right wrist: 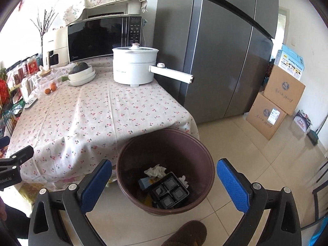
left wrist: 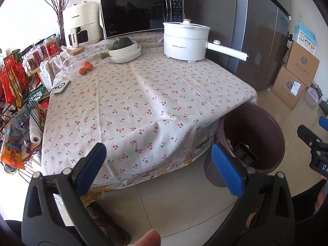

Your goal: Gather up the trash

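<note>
A brown trash bin (right wrist: 143, 155) stands on the floor at the table's near right corner; it also shows in the left wrist view (left wrist: 264, 123). Inside lie a black four-cell plastic tray (right wrist: 170, 190), crumpled white tissue (right wrist: 155, 171) and a small blue packet (right wrist: 144, 183). My right gripper (right wrist: 164, 181) is open and empty, hovering above the bin. My left gripper (left wrist: 158, 164) is open and empty over the table's front edge, left of the bin.
The table with cherry-print cloth (left wrist: 143, 94) carries a white electric pot (left wrist: 185, 41) with a long handle, stacked bowls with a squash (left wrist: 125, 50), oranges (left wrist: 86, 67), a microwave (left wrist: 141, 12). A grey fridge (right wrist: 215, 51) and cardboard boxes (right wrist: 274, 102) stand right. A wire rack (left wrist: 18, 106) stands left.
</note>
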